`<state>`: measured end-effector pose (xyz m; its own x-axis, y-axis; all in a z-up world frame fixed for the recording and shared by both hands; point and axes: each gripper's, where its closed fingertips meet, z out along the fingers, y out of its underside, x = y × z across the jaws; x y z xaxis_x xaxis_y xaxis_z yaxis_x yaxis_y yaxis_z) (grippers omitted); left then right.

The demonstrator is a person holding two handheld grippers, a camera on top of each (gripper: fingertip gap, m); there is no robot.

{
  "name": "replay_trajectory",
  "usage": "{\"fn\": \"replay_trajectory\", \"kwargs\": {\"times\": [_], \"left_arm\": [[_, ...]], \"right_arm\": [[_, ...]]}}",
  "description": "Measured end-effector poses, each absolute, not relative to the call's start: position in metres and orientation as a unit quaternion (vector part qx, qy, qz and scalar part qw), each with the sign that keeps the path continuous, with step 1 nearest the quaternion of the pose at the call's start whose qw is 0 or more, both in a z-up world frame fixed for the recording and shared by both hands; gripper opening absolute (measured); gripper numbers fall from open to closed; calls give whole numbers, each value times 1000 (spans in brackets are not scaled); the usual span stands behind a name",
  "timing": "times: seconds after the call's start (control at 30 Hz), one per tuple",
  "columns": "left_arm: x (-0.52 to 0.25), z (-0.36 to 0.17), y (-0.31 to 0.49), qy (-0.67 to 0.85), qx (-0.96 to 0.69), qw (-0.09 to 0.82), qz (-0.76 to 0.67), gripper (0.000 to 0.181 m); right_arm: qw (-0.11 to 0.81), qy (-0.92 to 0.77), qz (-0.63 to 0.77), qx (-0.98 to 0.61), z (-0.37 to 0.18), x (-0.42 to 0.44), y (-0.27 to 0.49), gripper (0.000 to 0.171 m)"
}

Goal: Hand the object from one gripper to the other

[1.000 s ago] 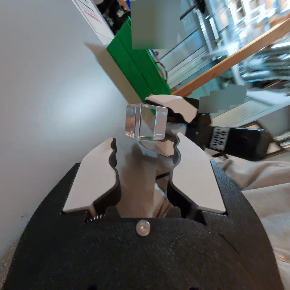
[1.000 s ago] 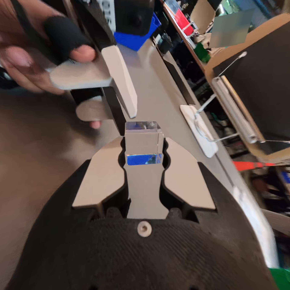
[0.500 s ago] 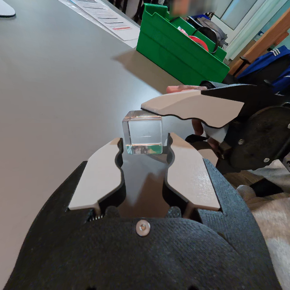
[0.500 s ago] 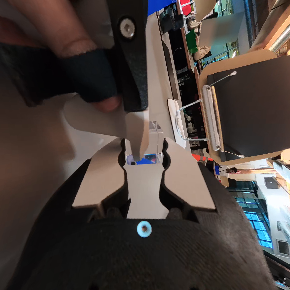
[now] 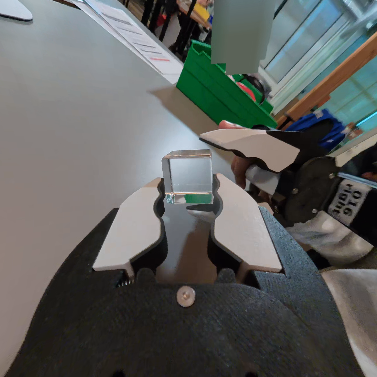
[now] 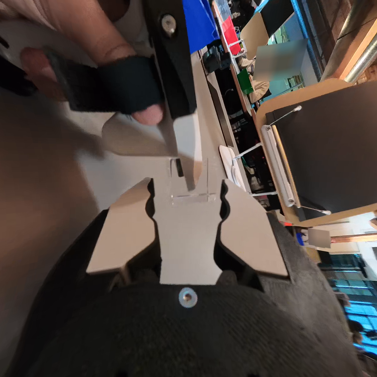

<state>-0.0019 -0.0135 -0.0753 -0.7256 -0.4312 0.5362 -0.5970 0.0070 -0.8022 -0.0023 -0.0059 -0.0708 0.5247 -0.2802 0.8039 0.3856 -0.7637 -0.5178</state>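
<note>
A clear glass cube [image 5: 189, 175] sits between the fingertips of my left gripper [image 5: 187, 185], which is shut on it above the grey table [image 5: 71, 122]. My right gripper shows in the left wrist view as a pale finger [image 5: 244, 142] to the right of the cube, apart from it. In the right wrist view my right gripper [image 6: 187, 183] is open, with gaps on both sides of the cube [image 6: 201, 191]. A finger of the left gripper [image 6: 183, 167] reaches down onto the cube from above. A person's gloved hand [image 6: 126, 87] holds that gripper.
A green bin [image 5: 220, 98] stands at the table's far edge, with a paper sheet [image 5: 138, 40] to its left. A white pad [image 5: 14, 12] lies at the far left. In the right wrist view a white base with a wire stand [image 6: 228, 161] and a black board in a cardboard frame [image 6: 326, 153] lie to the right. Both grippers' tips are close together, under 4 cm apart.
My left gripper has shut on the cube. My right gripper has opened, let go of the cube and drawn back to the right of it.
</note>
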Motion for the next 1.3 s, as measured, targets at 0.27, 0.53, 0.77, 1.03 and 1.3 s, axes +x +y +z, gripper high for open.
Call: {"fn": "replay_trajectory", "kwargs": {"times": [0.27, 0.53, 0.77, 1.03, 1.3], "left_arm": [[2, -54, -5, -632, 362, 158, 667, 44], [-5, -38, -7, -602, 329, 187, 703, 44], [-14, -40, -16, -628, 301, 176, 695, 44], [-24, -40, -24, -641, 278, 183, 692, 44], [-24, -37, -24, -624, 282, 195, 703, 44]], "right_arm": [[519, 108, -359, -768, -48, 14, -30, 69], [693, 280, 9, -664, -28, 8, -33, 60], [713, 302, 226, -591, -27, -8, -18, 63], [710, 291, 221, -602, -26, -14, -12, 43], [710, 295, 198, -608, -24, -12, -10, 42]]}}
